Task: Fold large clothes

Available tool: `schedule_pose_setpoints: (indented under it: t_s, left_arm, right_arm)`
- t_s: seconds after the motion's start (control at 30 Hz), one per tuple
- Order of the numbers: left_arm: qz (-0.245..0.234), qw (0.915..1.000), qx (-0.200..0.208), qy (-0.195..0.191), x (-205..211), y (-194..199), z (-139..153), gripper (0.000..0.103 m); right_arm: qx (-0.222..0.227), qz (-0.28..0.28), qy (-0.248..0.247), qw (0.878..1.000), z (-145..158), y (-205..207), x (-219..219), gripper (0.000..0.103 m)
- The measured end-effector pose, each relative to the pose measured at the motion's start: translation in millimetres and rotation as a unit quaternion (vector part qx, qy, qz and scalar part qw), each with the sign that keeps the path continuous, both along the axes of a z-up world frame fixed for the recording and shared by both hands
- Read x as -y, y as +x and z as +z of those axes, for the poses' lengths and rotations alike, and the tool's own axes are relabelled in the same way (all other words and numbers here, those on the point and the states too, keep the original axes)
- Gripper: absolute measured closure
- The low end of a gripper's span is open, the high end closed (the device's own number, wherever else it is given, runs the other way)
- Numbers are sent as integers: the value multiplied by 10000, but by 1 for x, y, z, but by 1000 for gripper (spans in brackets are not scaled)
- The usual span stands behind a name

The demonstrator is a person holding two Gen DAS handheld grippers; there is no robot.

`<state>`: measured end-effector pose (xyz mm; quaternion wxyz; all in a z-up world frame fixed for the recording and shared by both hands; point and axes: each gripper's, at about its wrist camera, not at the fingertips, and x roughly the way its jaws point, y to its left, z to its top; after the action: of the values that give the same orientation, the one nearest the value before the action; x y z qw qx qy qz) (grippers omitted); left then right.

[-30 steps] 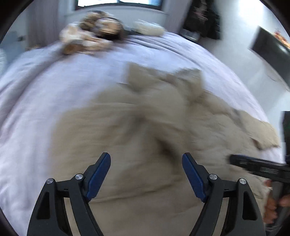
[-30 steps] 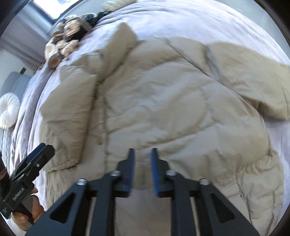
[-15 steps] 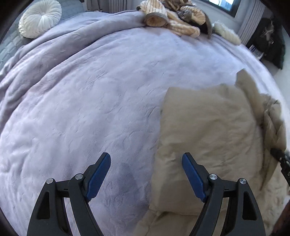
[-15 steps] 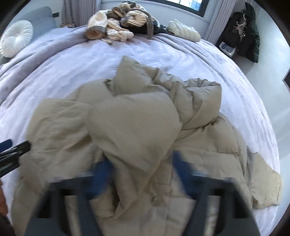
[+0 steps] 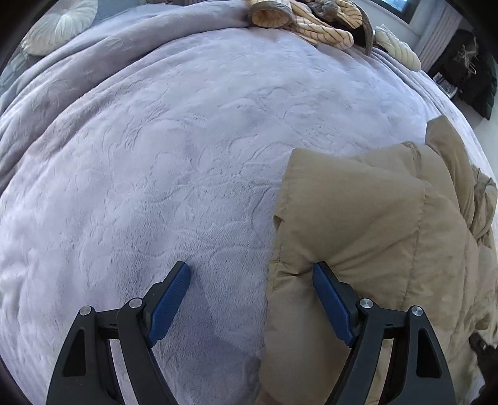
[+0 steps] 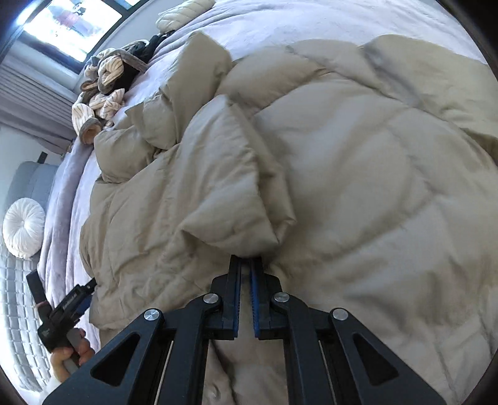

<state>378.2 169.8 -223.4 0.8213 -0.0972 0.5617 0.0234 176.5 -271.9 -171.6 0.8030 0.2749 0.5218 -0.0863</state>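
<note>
The right claw (image 6: 247,264) is clenched on a fold of the tan puffer coat (image 6: 358,187): its two blue-lined jaws have just been closing and now stand almost together, with the bunched edge of a folded-over flap pinched at their tips. From that pinch the flap rises toward 12 o'clock in the right wrist view, lying doubled over the quilted body of the coat, which fills the frame from 9 o'clock round to 4 o'clock.

The left claw (image 5: 250,269) is released, its jaws wide apart. One blue fingertip (image 5: 319,271) presses into the coat's edge, dimpling the fabric, while the other tip hangs over the bare lilac blanket (image 5: 155,155) of the bed. In the left wrist view the coat occupies the 2 to 5 o'clock side and the blanket everything else. The same claw appears in the right wrist view at 8 o'clock, gripped by a hand (image 6: 70,353) at the coat's edge.

Farther out, a heap of striped clothes (image 5: 311,18) lies at 12 o'clock in the left view, with a cream quilted bundle (image 5: 398,51) just beside it at 1 o'clock. A round white cushion (image 6: 23,227) sits at 9 o'clock in the right view, off the blanket.
</note>
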Motion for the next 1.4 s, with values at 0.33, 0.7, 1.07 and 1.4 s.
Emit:
schedule_pose_setpoints:
  t_s: [0.33, 0.7, 1.07, 1.4]
  left_arm:
    - [-202, 9994, 262, -81, -6, -28, 40, 21]
    - [-488, 9986, -30, 177, -3, -43, 13, 21]
    - [-540, 9977, -6, 409, 0, -44, 17, 14]
    - [-663, 9963, 237, 501, 25, -64, 63, 14]
  right_arm:
    - [559, 225, -201, 9980, 51, 7, 11, 95]
    - [98, 1110, -186, 9936, 27, 30, 7, 99]
    - [-338, 951, -624, 9929, 6, 14, 25, 103]
    - [-207, 658, -198, 9974, 27, -17, 28, 102]
